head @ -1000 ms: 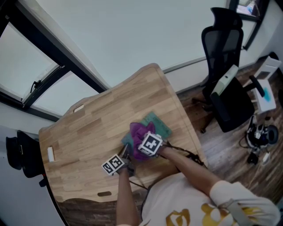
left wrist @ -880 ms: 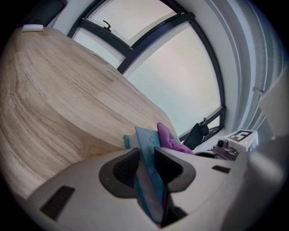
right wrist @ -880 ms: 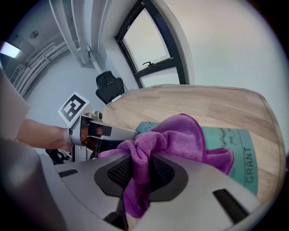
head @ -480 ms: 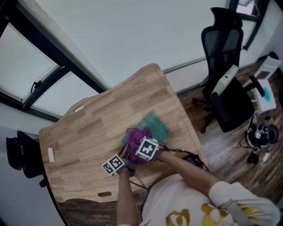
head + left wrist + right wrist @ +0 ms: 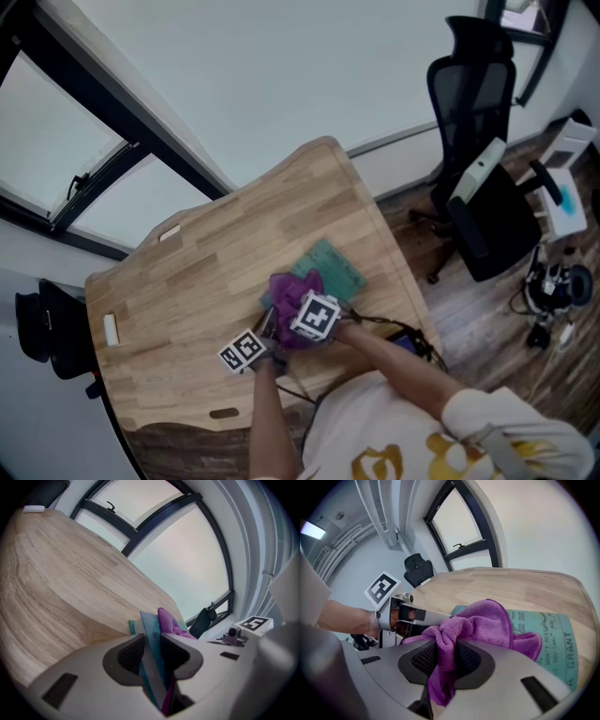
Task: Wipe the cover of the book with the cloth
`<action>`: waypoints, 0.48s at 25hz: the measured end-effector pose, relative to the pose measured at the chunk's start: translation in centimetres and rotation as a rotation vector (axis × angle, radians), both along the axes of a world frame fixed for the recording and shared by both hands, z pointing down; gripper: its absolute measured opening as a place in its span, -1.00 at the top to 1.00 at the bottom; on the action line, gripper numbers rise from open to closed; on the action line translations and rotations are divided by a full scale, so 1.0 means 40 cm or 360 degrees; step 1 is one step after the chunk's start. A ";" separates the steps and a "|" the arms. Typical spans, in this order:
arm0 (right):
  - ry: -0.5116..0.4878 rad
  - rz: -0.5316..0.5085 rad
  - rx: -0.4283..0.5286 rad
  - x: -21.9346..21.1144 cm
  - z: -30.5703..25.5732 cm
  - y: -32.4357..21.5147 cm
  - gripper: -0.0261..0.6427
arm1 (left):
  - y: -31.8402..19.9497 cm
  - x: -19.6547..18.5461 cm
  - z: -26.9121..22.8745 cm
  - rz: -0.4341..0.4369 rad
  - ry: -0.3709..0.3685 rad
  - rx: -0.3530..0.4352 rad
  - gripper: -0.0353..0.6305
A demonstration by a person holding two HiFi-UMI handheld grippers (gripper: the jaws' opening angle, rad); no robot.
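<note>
A teal book [image 5: 336,268] lies flat on the wooden table [image 5: 216,272], near its right front part. A purple cloth [image 5: 292,292] is bunched on the book's near-left part. My right gripper [image 5: 298,309] is shut on the cloth [image 5: 480,623] and presses it on the cover [image 5: 548,634]. My left gripper [image 5: 267,330] grips the book's near-left edge: the teal cover [image 5: 152,644] runs between its jaws [image 5: 151,654], which close on it. The purple cloth [image 5: 169,623] shows just beyond them.
A black office chair [image 5: 478,178] stands to the right of the table on the wood floor. A small white object [image 5: 111,328] lies near the table's left edge. Windows [image 5: 66,141] run behind the table. Cables trail over the table's near edge.
My right gripper has slid the cloth a little toward the book's near-left corner. The left gripper and the book have stayed put.
</note>
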State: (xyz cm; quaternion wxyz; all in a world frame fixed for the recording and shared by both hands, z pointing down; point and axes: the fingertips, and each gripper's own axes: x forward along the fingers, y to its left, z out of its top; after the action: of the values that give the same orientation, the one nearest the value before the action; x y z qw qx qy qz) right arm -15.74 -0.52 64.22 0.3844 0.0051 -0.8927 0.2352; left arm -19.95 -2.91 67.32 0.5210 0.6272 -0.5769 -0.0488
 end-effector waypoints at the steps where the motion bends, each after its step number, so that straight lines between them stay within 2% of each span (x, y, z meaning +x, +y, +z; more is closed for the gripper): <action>1: 0.0004 0.0007 -0.0002 0.005 0.002 -0.005 0.70 | 0.000 0.001 0.001 0.0000 0.0001 -0.0001 0.57; 9: 0.0028 0.0197 0.0028 0.069 0.006 -0.110 0.70 | -0.001 -0.001 -0.001 0.0002 0.0007 0.0002 0.57; 12: 0.0114 0.0283 0.0076 0.115 0.036 -0.159 0.70 | 0.000 -0.001 0.001 0.0003 0.0008 0.0002 0.57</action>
State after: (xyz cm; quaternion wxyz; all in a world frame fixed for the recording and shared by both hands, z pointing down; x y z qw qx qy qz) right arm -11.13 -6.89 65.67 0.3935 0.1019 -0.8797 0.2466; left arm -19.98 -2.91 67.37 0.5220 0.6279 -0.5750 -0.0504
